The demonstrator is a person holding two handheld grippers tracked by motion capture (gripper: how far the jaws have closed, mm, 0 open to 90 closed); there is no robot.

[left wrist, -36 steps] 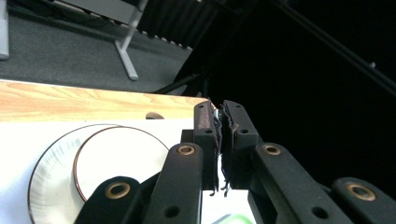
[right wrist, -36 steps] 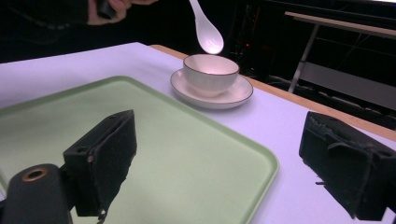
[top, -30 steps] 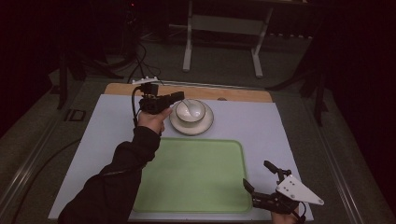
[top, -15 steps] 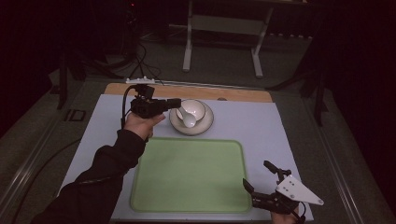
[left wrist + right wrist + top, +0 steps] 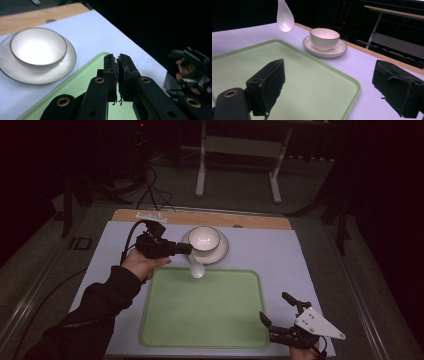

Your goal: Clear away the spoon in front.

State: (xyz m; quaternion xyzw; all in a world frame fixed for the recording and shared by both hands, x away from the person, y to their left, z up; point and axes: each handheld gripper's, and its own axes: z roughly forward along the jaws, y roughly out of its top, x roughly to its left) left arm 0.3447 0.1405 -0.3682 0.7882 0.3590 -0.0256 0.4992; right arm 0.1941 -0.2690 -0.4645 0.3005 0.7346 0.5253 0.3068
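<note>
My left gripper [image 5: 184, 249] has its two black jaws pressed almost together on the handle end of a white ceramic soup spoon [image 5: 196, 268]. The spoon hangs down from them with the scoop lowest, in the air above the far edge of the flat pale green plastic tray [image 5: 165, 320]. In the right gripper view the scoop [image 5: 285, 16] is above the table and touches nothing. In the left gripper view the jaws leave only a thin slit, and I cannot see the handle between them.

My right gripper [image 5: 280, 320] rests at the near right corner of the tray, jaws wide apart, holding nothing.

I judge the spoon to be light, stiff and glazed, so it is slippery, and it can chip if it drops on something hard. I hold it only at the end of the handle, so it may swing or turn in the pads. A hold nearer the middle of the handle would be more steady.

Just beyond it, the white ceramic bowl with a dark rim [image 5: 203, 238] stands on its white saucer [image 5: 221, 252] on the light blue table cover [image 5: 280, 255]. These are also fragile, so I should keep the spoon from knocking them.
</note>
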